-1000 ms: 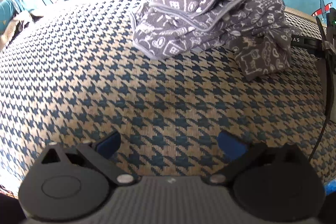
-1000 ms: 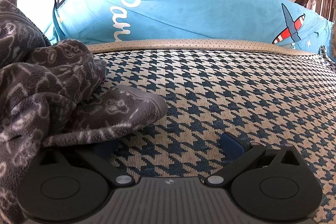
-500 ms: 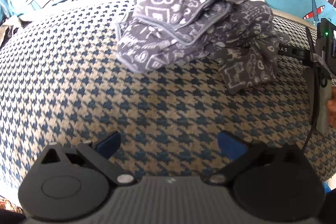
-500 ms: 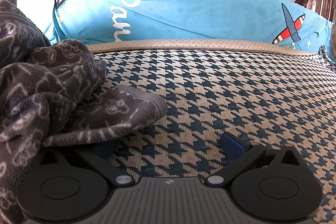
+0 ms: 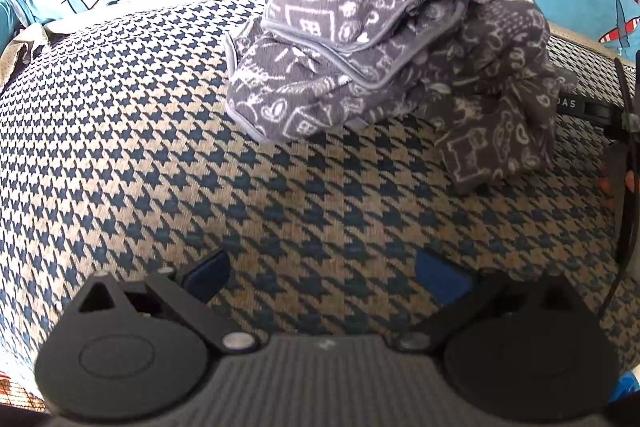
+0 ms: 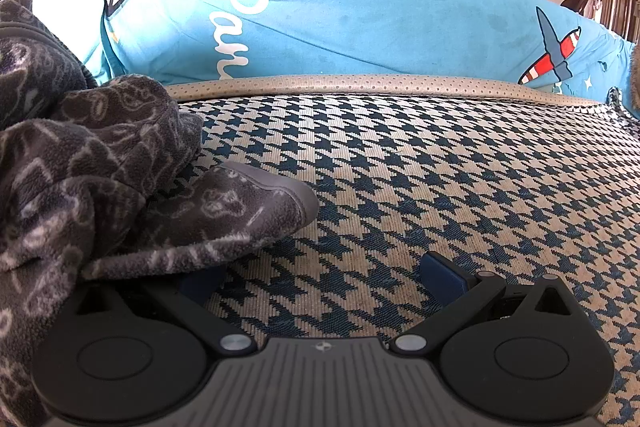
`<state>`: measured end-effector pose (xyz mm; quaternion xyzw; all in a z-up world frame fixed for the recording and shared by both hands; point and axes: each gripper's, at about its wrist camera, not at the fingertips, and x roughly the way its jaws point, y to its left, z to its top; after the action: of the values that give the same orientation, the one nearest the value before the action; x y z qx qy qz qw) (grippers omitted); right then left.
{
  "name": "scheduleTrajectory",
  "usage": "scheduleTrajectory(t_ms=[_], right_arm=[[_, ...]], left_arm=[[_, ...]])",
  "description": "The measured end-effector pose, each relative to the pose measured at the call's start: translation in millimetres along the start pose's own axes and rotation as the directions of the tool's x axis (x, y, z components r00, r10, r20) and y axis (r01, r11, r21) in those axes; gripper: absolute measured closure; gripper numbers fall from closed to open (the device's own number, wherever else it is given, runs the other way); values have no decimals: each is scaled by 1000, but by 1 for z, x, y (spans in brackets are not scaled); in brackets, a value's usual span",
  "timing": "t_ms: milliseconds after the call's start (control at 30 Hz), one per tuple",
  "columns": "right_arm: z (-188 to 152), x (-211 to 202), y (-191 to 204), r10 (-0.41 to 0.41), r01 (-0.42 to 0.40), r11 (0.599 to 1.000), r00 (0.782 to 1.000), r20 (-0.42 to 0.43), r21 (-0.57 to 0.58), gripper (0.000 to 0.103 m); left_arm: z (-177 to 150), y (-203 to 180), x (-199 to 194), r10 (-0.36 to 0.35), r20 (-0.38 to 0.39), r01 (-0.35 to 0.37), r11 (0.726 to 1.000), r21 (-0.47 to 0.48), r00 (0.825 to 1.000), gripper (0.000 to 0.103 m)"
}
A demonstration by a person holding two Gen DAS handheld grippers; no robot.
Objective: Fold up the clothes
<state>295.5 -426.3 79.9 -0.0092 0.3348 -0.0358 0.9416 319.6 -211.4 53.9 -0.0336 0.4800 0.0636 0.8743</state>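
Grey fleece garment bunched; both hand-held grippers, left & right, gape empty. Pinch cuff w/ right, spread flat.

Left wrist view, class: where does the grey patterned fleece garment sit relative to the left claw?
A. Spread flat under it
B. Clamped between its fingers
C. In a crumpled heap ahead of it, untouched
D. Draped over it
C: the grey patterned fleece garment lies bunched on the houndstooth cover, well ahead of the left claw, whose blue pads stand apart with only the cover between them.
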Motion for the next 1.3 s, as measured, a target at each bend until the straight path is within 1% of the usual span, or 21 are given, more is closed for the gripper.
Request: scheduleTrajectory(t_ms=[133,200,267,400,433,500,533,567,600,633,733,867,900,1000,1033,1067,1167,1267,1300], right_arm=[[-4,-8,1,-20,21,1000,999,-27,16,0],[-5,-11,2,-26,26,1000,999,-43,15,0],[-7,-15,2,-27,29,999,998,-64,22,0],[-13,-27,4,-43,46,999,994,-103,26,0],[-14,-30,6,-48,51,998,993,-112,27,0],[-16,-36,7,-53,57,998,989,-137,29,0],[-17,-38,8,-52,57,998,987,-149,30,0],[-18,-42,9,-51,56,998,985,-164,26,0],[-19,-45,10,-49,53,998,983,-179,20,0],[-20,-48,11,-48,51,999,981,-190,14,0],[-26,-58,14,-60,63,998,975,-214,10,0],[-31,-72,16,-64,77,996,959,-276,37,0],[-33,-76,17,-63,77,996,954,-292,38,0],[-39,-87,19,-59,79,996,944,-326,48,0],[-42,-91,21,-56,76,996,941,-333,49,0],[-45,-96,22,-54,74,996,940,-338,47,0],[-55,-110,27,-40,58,997,934,-355,42,0],[-62,-121,35,-29,41,999,926,-376,25,0],[-65,-125,37,-27,39,999,924,-380,24,0]], left_arm=[[-14,-15,-9,-2,1,2,1000,-11,1000,0],[19,-31,15,0,3,1,1000,-9,1000,0],[34,-48,26,1,5,-1,1000,-4,1000,0],[30,-78,21,14,23,-14,1000,4,1000,0],[19,-68,10,16,26,-16,1000,2,1000,0],[-16,-24,-24,17,29,-17,1000,-7,999,0],[-24,-16,-30,16,28,-16,1000,-13,999,0],[-32,27,-33,14,25,-14,1000,-22,1000,0],[-37,71,-26,14,20,-14,999,-31,1000,0],[-41,76,-20,18,13,-17,999,-40,1000,0],[-51,54,-16,27,-6,-27,998,-58,1000,0],[-67,17,-26,39,-12,-39,998,-51,999,0],[-63,6,-26,43,-12,-43,998,-46,999,0],[-39,-24,-19,52,-18,-52,998,-38,998,0],[-32,-27,-16,53,-22,-54,998,-39,998,0],[-30,-26,-15,53,-22,-54,998,-39,998,0],[-53,-26,-17,54,-16,-55,998,-41,998,0],[-64,1,-28,56,-15,-56,997,-43,998,0],[-54,14,-27,55,-17,-56,998,-43,998,0]])
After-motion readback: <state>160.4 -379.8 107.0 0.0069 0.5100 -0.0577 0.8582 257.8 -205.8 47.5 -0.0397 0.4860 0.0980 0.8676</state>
